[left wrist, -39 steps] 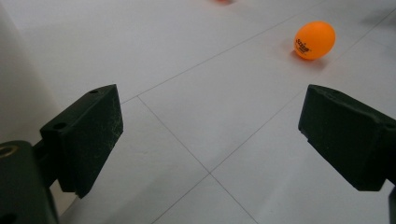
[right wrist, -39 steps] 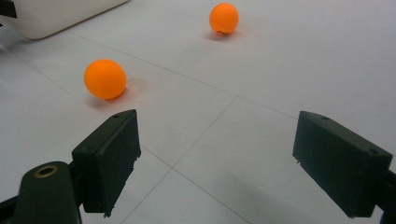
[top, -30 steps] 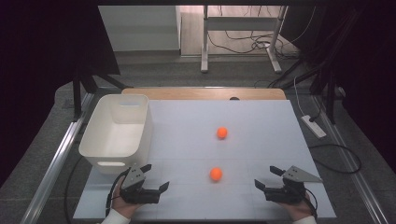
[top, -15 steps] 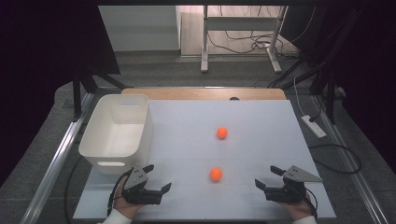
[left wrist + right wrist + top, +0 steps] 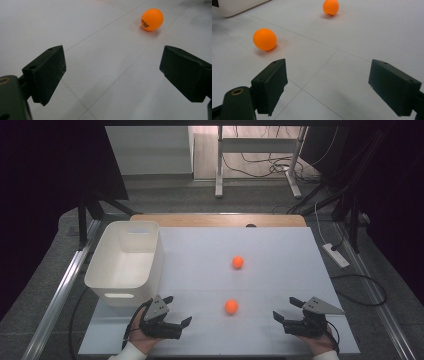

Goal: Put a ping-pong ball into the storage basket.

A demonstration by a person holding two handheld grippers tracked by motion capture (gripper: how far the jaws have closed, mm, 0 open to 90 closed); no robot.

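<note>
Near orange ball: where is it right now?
High view: near orange ball lies on the white table, between left gripper and right gripper, apart from both.

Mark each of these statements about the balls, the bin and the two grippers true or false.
1. Both grippers are open and hold nothing. True: left gripper, right gripper.
2. One orange ball sits inside the white bin. False: the near ball and the far ball both lie on the table.
3. The bin stands on the person's left side. True.
4. The right gripper touches the near ball. False: bare table lies between them.
</note>
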